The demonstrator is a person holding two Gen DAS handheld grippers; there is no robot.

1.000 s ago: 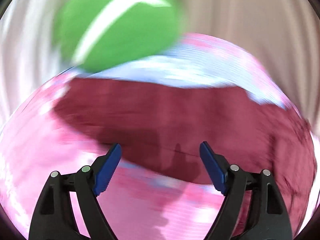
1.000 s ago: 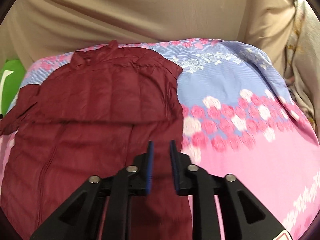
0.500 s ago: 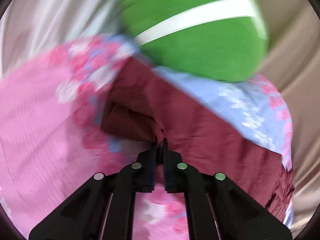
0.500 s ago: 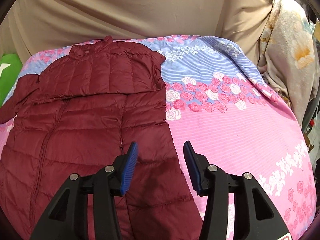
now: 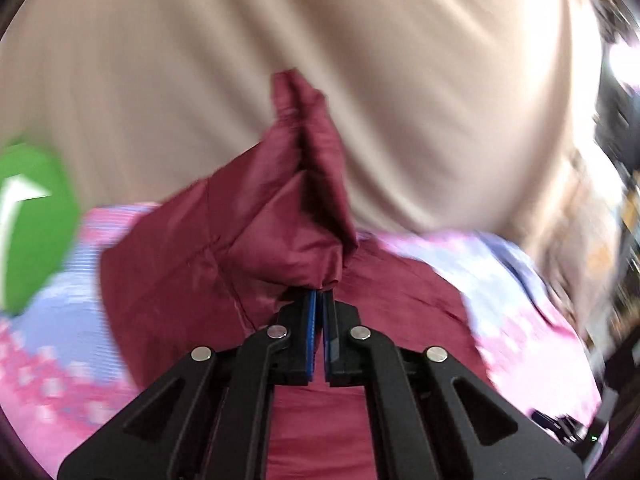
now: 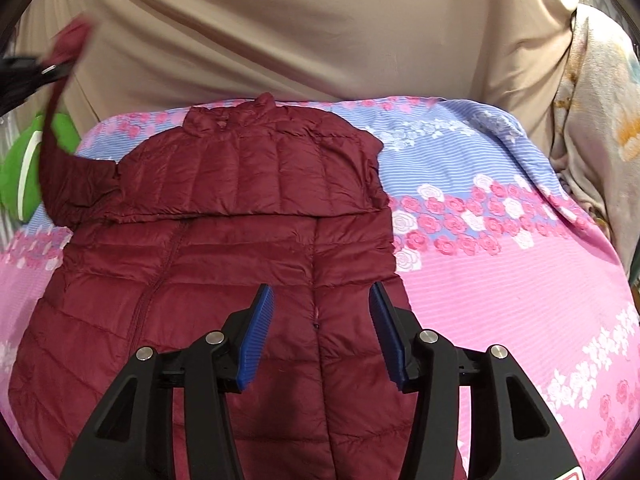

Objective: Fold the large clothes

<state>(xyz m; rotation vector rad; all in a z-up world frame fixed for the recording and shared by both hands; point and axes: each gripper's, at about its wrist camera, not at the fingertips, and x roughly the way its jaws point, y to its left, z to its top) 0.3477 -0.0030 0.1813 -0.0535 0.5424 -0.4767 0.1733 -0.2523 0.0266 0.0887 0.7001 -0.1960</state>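
A maroon quilted jacket [image 6: 224, 264] lies front up on a pink and blue floral bedspread [image 6: 500, 264], collar at the far side. Its right sleeve is folded across the chest. My left gripper [image 5: 319, 300] is shut on the left sleeve [image 5: 296, 216] and holds it lifted above the bed. In the right wrist view the left gripper [image 6: 44, 70] shows at the upper left with the sleeve [image 6: 60, 168] hanging from it. My right gripper [image 6: 320, 320] is open and empty, hovering over the jacket's lower right part.
A green pillow with a white stripe [image 6: 20, 176] lies at the bed's far left; it also shows in the left wrist view [image 5: 32, 224]. A beige curtain [image 6: 300, 32] hangs behind the bed. A pale patterned cloth [image 6: 600, 112] hangs at the right.
My left gripper closed on the left sleeve and lifted it up off the bed. My right gripper opened and drew back over the jacket's lower part.
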